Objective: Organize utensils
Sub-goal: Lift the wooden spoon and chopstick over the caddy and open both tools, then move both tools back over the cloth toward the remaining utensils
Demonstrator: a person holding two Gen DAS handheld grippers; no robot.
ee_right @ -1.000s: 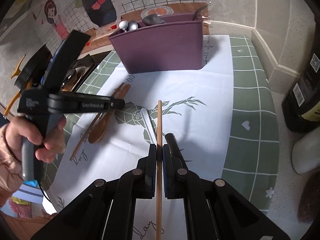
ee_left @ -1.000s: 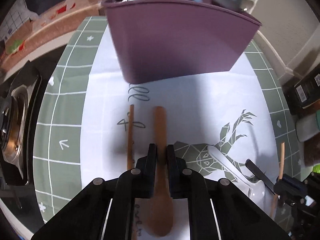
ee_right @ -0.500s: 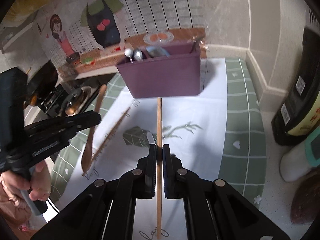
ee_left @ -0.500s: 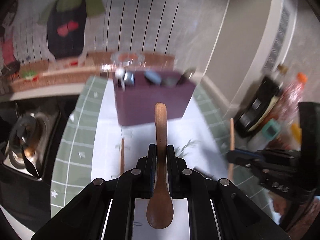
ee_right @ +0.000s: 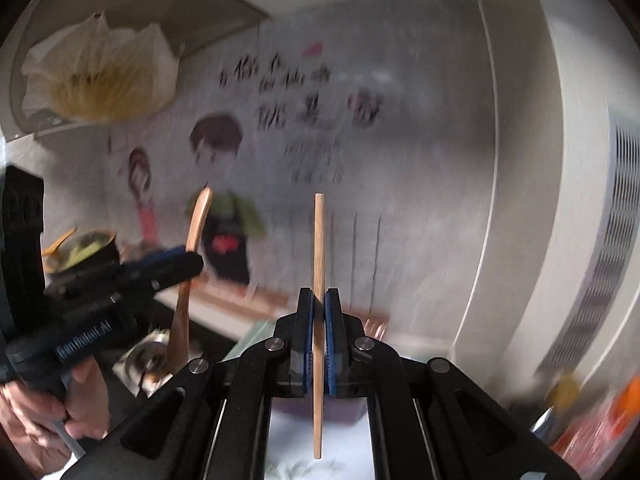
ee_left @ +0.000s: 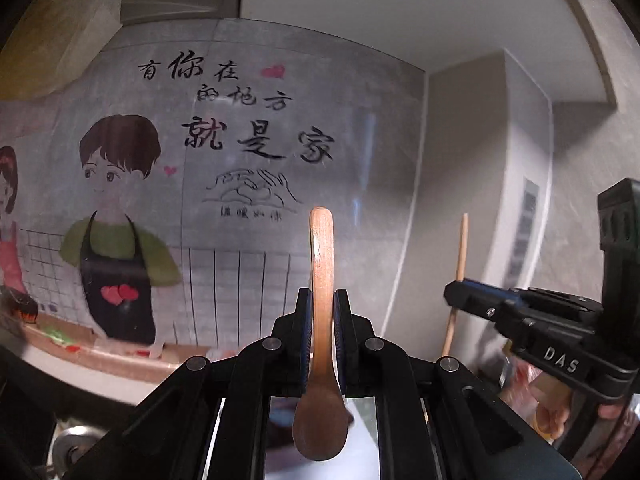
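Left tool (ee_left: 322, 322): closed on the wooden spoon (ee_left: 321, 320), gripping partway down the handle; the handle end points up toward the wall, the bowl hangs below the jaws, nearest the camera.

Right tool (ee_right: 319, 336): closed on the chopstick (ee_right: 319, 320), held near its middle; equal lengths stand above and below the jaws.

Long axes: both utensils stand close to upright, each in line with the fingers of its tool.

Where the utensils are: both are lifted clear of the desk and carried in the air in front of the illustrated wall; neither touches anything but its tool.

Holder (ee_right: 316, 410): only a purple strip shows in the right wrist view, low in the frame behind the chopstick's lower part; blurred, its compartments cannot be told apart.

Governing relation: the holder lies below and ahead of both tools, so each utensil probably has to go down along its own long axis, lower end first.

Nearer tool: cannot tell; the two tools hang side by side, the left one to the left of the right one.

Risk: the spoon's wide bowl leads, so it likely needs a roomier opening than the thin chopstick.
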